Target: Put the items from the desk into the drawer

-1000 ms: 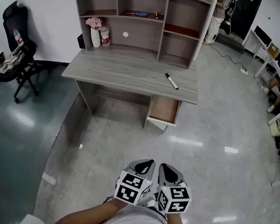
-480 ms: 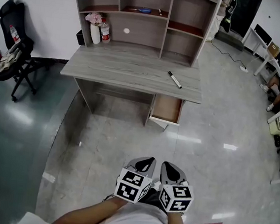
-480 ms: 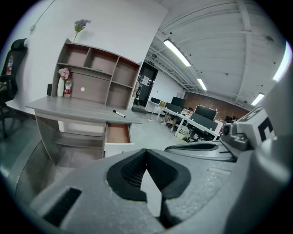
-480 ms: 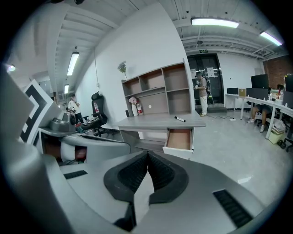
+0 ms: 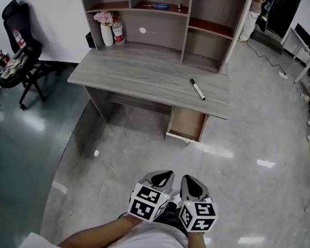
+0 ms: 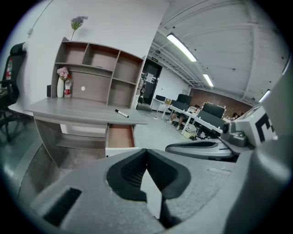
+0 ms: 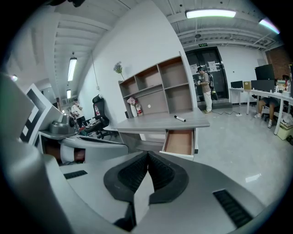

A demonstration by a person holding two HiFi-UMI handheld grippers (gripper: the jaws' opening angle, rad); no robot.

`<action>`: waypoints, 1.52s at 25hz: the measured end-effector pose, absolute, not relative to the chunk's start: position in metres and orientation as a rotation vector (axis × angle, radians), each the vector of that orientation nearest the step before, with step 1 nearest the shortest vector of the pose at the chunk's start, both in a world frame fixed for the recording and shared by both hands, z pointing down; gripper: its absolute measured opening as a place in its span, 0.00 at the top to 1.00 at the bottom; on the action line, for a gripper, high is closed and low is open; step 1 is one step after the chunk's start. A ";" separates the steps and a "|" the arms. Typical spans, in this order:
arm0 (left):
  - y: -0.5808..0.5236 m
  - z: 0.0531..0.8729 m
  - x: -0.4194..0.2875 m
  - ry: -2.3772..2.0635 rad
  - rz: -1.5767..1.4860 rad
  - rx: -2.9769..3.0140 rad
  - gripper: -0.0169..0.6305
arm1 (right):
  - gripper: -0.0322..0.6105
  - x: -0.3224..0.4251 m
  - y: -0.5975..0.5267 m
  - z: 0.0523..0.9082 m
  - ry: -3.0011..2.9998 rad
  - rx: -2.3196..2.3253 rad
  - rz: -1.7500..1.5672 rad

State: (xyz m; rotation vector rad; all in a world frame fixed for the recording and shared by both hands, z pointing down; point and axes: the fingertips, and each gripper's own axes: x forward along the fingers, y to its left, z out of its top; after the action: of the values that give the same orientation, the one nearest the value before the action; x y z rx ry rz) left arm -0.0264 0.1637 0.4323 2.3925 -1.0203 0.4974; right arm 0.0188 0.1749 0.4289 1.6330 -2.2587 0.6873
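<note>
Closer to table (image 5: 132, 79) than a second ago; shelf unit (image 5: 185, 27) top now cut off by frame edge.
- Left gripper (image 5: 162, 177), right gripper (image 5: 190, 181): side by side, low before person's body, over grey floor, well apart from table. Jaws of both pressed together, nothing held.
- Drawer (image 5: 187, 124): pulled open under table's right end.
- Black marker (image 5: 198, 89): lying on table's right part, just behind drawer.
- Shelf unit's left: vase of pink flowers (image 5: 106, 29), red bottle (image 5: 118, 33) just beside it.
- Black chair (image 5: 18, 58): left of table.
</note>
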 end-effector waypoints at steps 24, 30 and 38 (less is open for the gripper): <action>0.062 0.427 0.058 -1.240 0.531 2.300 0.97 | 0.95 0.091 0.073 0.422 -2.435 1.380 0.653; 0.056 0.424 0.064 -1.263 0.528 2.301 0.97 | 0.95 0.100 0.065 0.419 -2.455 1.382 0.653; 0.038 0.435 0.071 -1.268 0.515 2.283 0.97 | 0.95 0.109 0.047 0.428 -2.444 1.368 0.653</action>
State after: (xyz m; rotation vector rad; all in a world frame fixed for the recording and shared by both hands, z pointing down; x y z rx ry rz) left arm 0.0707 0.0384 0.4348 2.2832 -1.2676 0.5151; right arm 0.1093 0.0466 0.4285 1.3677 -2.4439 0.6526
